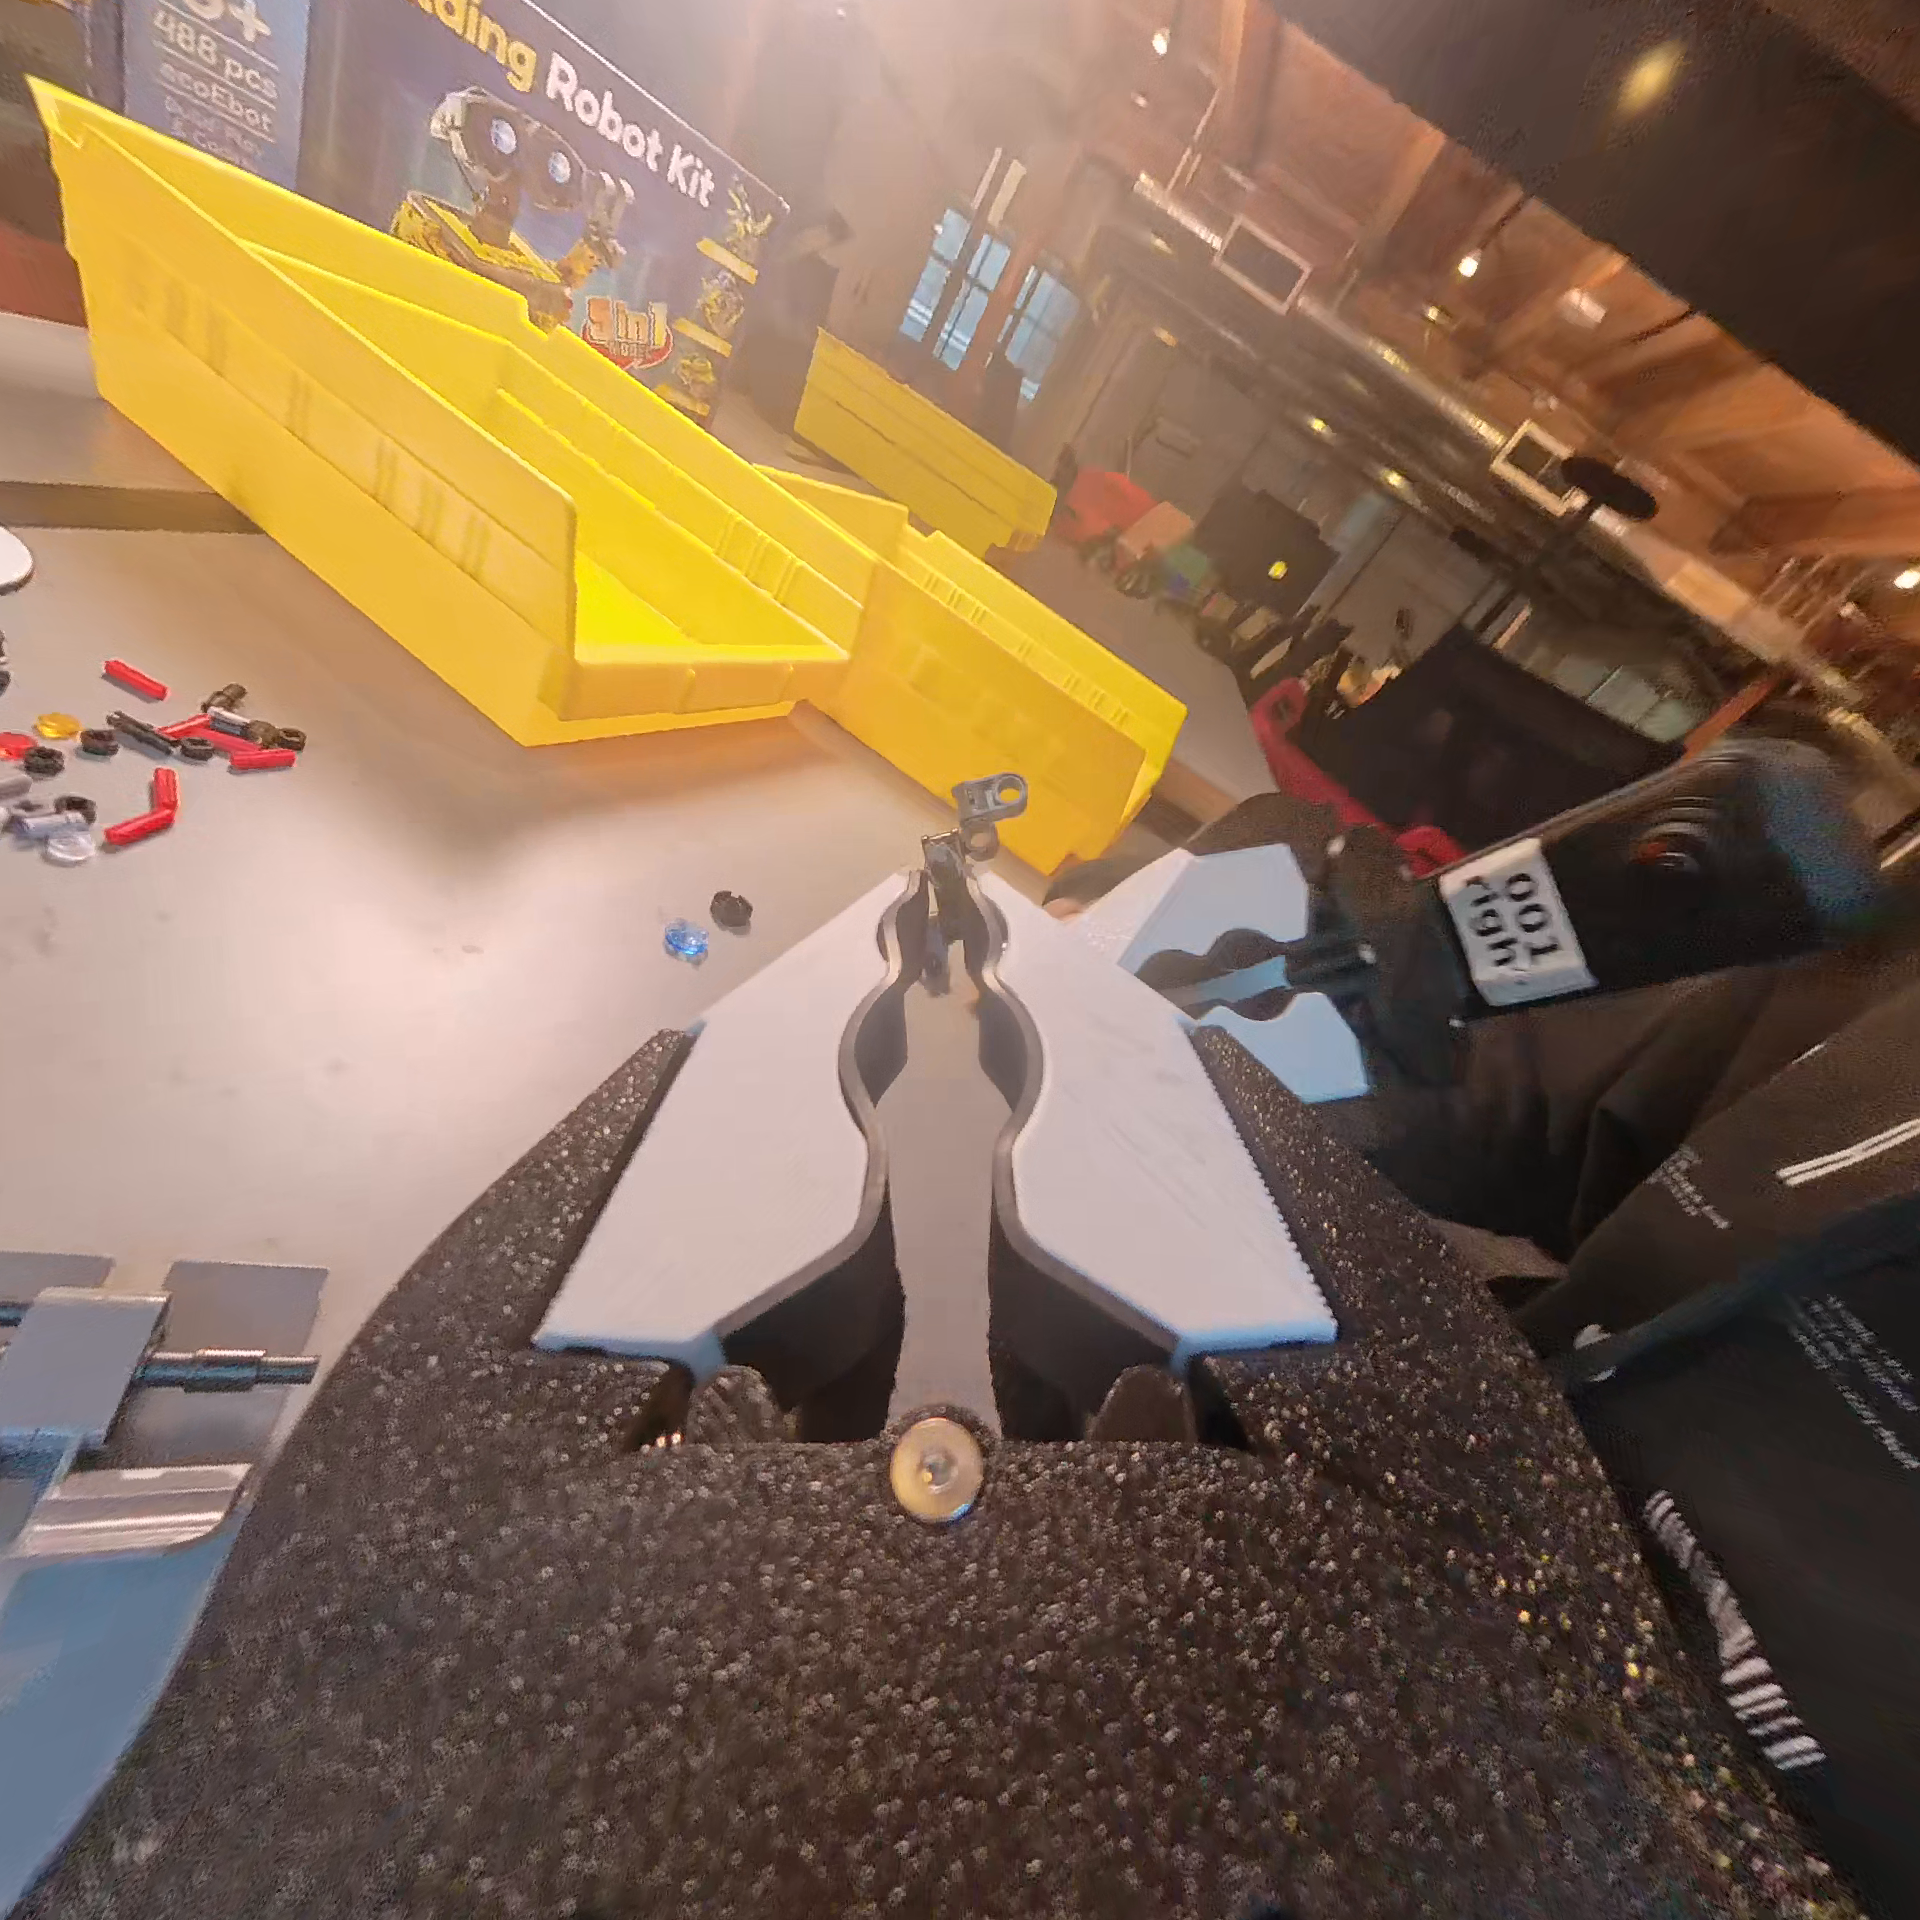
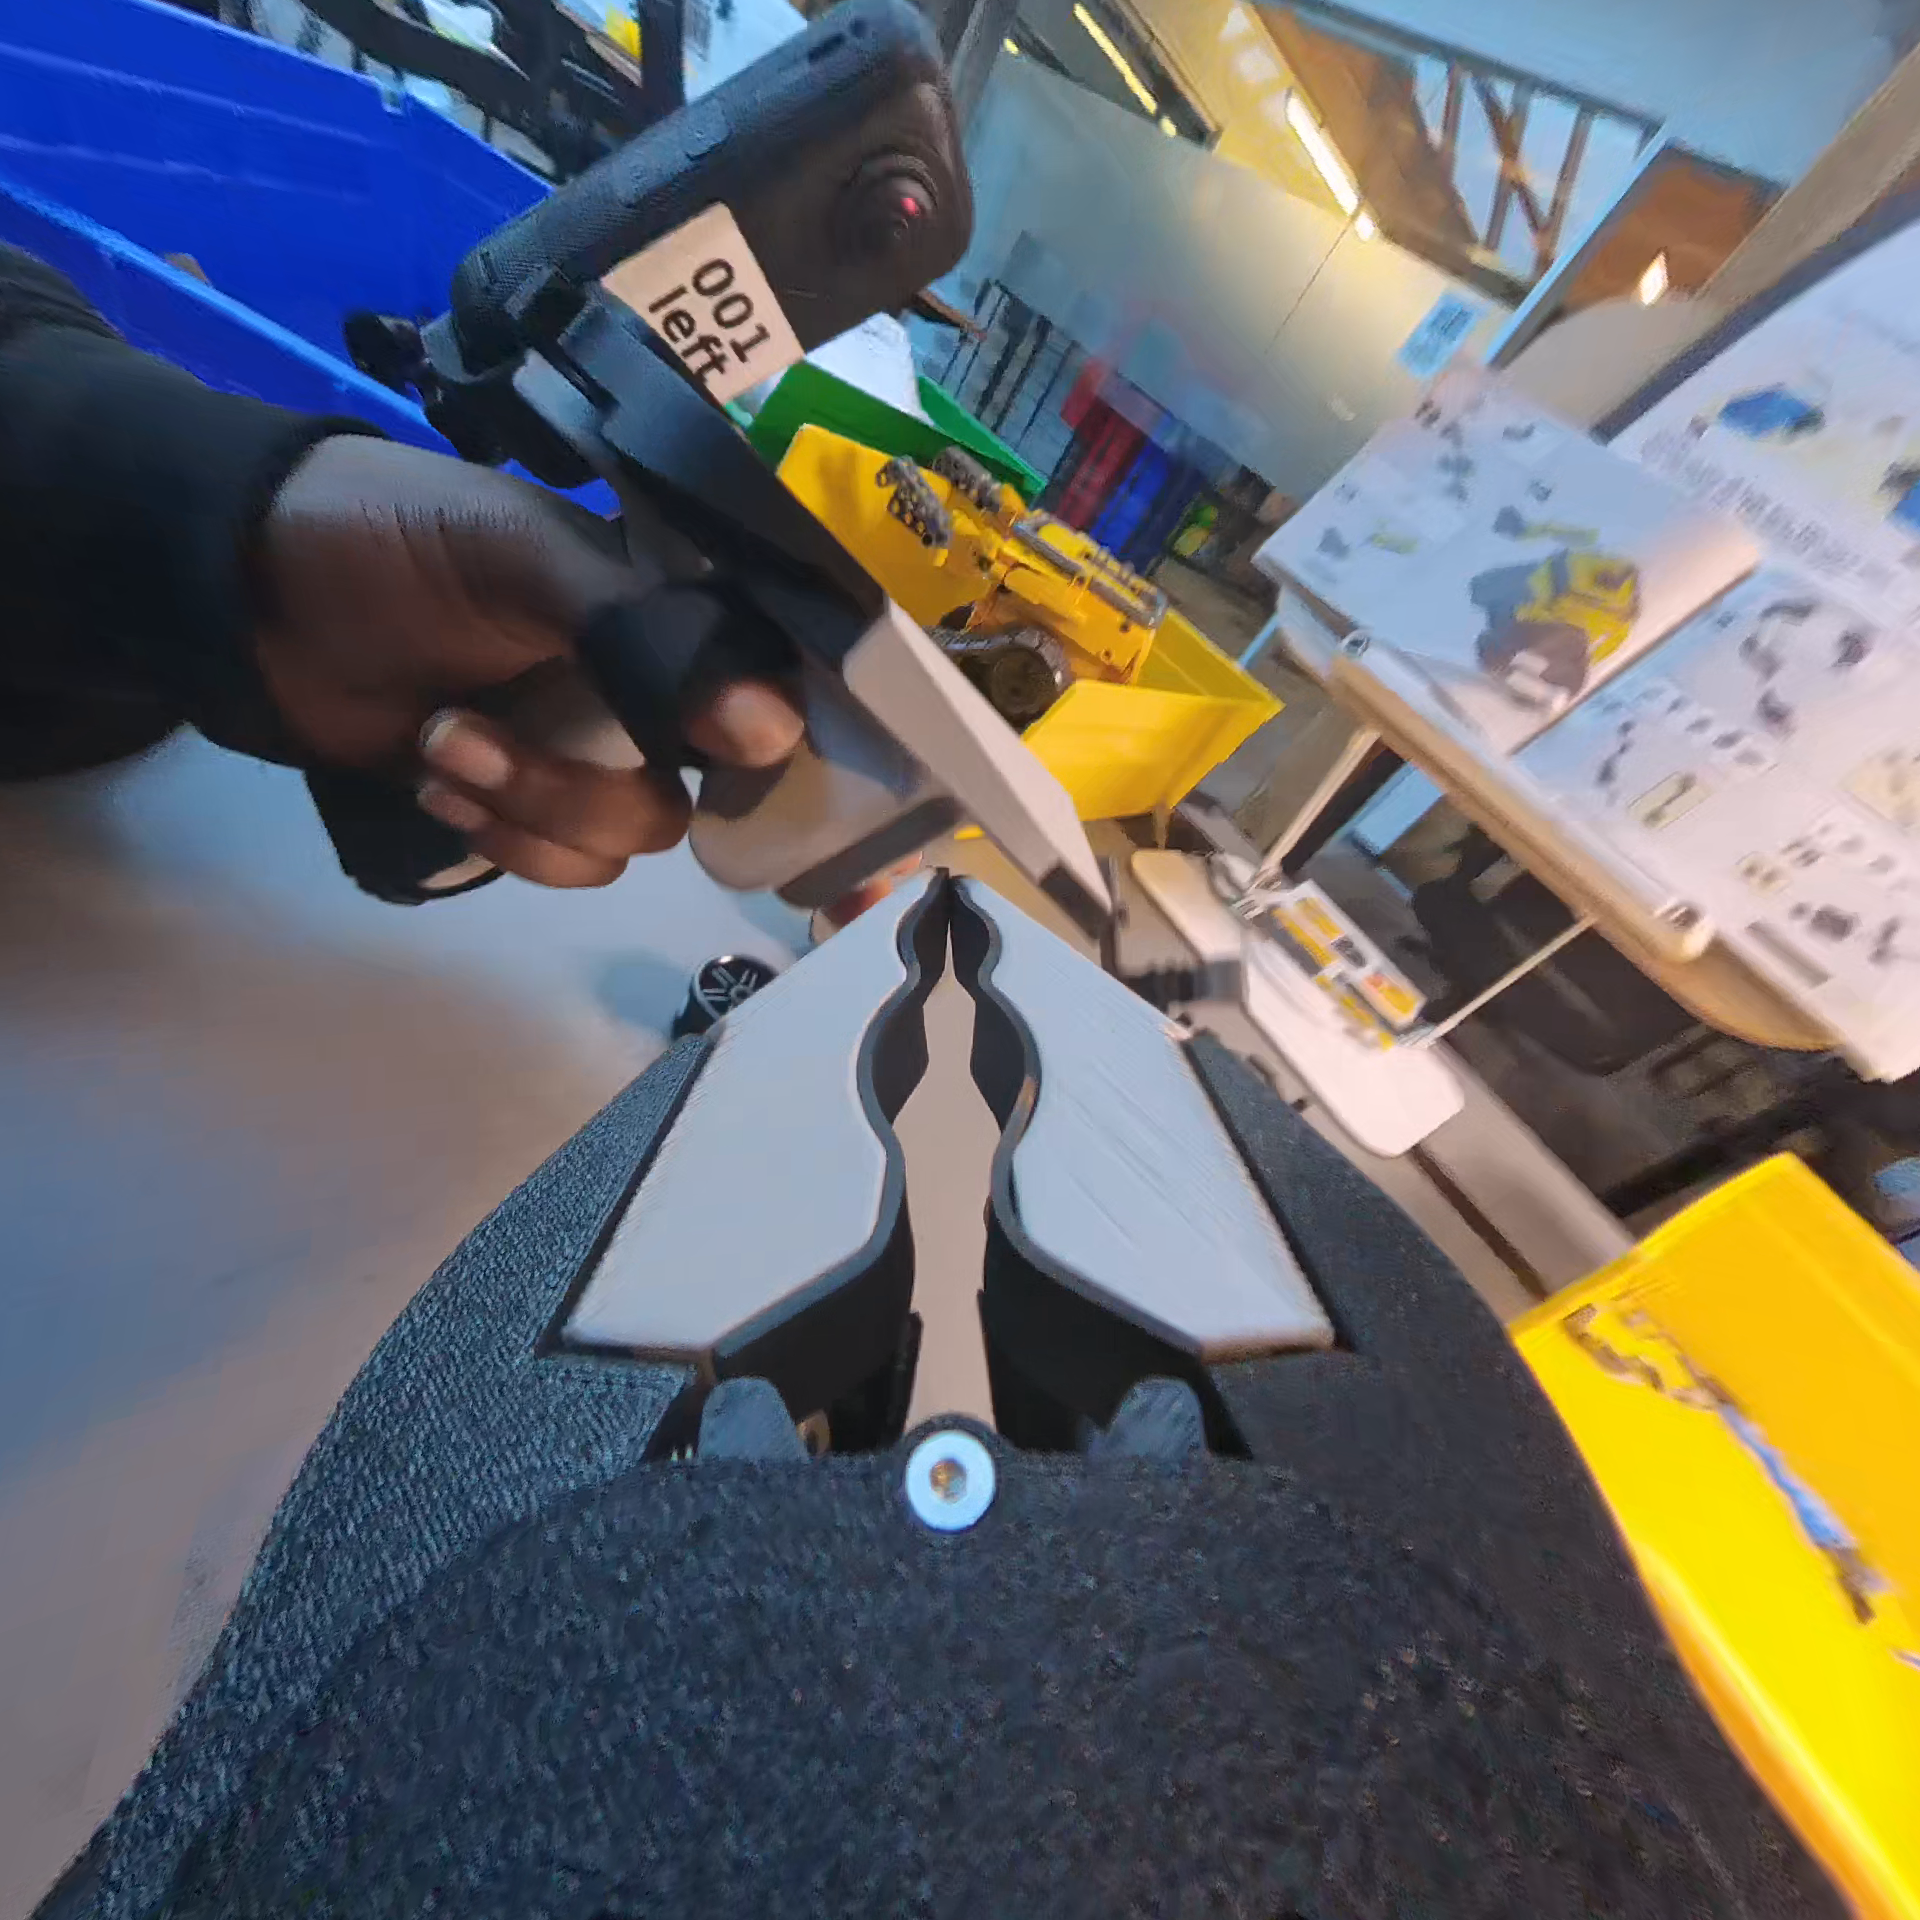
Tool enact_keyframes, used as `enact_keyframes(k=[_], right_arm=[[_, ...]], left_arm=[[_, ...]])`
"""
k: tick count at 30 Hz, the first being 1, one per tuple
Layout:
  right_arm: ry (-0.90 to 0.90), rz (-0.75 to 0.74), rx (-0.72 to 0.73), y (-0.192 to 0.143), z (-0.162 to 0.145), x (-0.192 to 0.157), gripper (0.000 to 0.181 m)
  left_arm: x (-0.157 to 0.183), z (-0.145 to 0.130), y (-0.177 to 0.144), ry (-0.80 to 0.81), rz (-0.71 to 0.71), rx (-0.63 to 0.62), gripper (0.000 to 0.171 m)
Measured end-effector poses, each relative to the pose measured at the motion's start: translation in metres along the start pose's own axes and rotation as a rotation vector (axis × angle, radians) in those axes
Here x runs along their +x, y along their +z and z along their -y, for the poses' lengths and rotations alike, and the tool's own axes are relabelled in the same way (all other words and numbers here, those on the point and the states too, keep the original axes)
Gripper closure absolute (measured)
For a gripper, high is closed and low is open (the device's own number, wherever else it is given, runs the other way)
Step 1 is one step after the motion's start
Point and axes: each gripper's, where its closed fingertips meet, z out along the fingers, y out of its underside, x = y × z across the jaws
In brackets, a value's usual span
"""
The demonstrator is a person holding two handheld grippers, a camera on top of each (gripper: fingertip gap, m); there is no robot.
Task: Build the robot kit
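My left gripper (image 1: 951, 896) is shut on a small dark grey and black brick assembly (image 1: 982, 816), a thin black piece topped by a grey connector with round holes. It holds the assembly above the grey table (image 1: 364, 987). My right gripper (image 2: 948, 885) is shut, its tips meeting. It shows in the left wrist view (image 1: 1174, 971) just right of the left fingertips. In the right wrist view a hand (image 2: 468, 665) holds the left gripper (image 2: 935, 790) right above my right fingertips.
Yellow bins (image 1: 468, 499) and a kit box (image 1: 540, 156) stand behind. Loose red and black pieces (image 1: 156, 748), a blue stud (image 1: 686, 940) and a black ring (image 1: 730, 906) lie on the table. A yellow model in a bin (image 2: 1049, 592), a black wheel (image 2: 727, 987) and an instruction booklet (image 2: 1610, 582) are near. Both grippers' tips are close together, under 4 cm apart.
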Motion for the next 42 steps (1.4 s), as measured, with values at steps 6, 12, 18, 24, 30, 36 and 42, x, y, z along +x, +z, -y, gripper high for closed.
enact_keyframes(k=[6, 12, 18, 24, 30, 36, 42], right_arm=[[0.049, 0.014, 0.036, -0.002, 0.002, 0.008, 0.181], [0.265, 0.041, 0.129, -0.010, 0.008, 0.027, 0.172], [0.223, -0.022, 0.123, -0.012, 0.004, 0.041, 0.147], [0.030, -0.023, 0.078, -0.002, -0.004, 0.038, 0.116], [-0.083, 0.044, 0.106, -0.007, -0.002, 0.031, 0.135], [0.156, 0.228, 0.141, -0.020, 0.000, 0.030, 0.150], [0.507, 0.496, 0.119, -0.030, 0.000, 0.020, 0.150]], left_arm=[[-0.008, 0.016, -0.014, 0.009, 0.029, 0.061, 0.167], [-0.013, 0.024, -0.019, -0.068, 0.000, 0.121, 0.167], [-0.015, 0.027, -0.020, -0.203, -0.049, 0.170, 0.167], [-0.001, 0.019, -0.011, -0.326, -0.145, 0.153, 0.167], [0.007, 0.008, -0.005, -0.378, -0.188, 0.111, 0.167], [0.016, 0.003, -0.003, -0.357, -0.229, 0.069, 0.166], [0.027, -0.006, -0.003, -0.290, -0.296, -0.022, 0.165]])
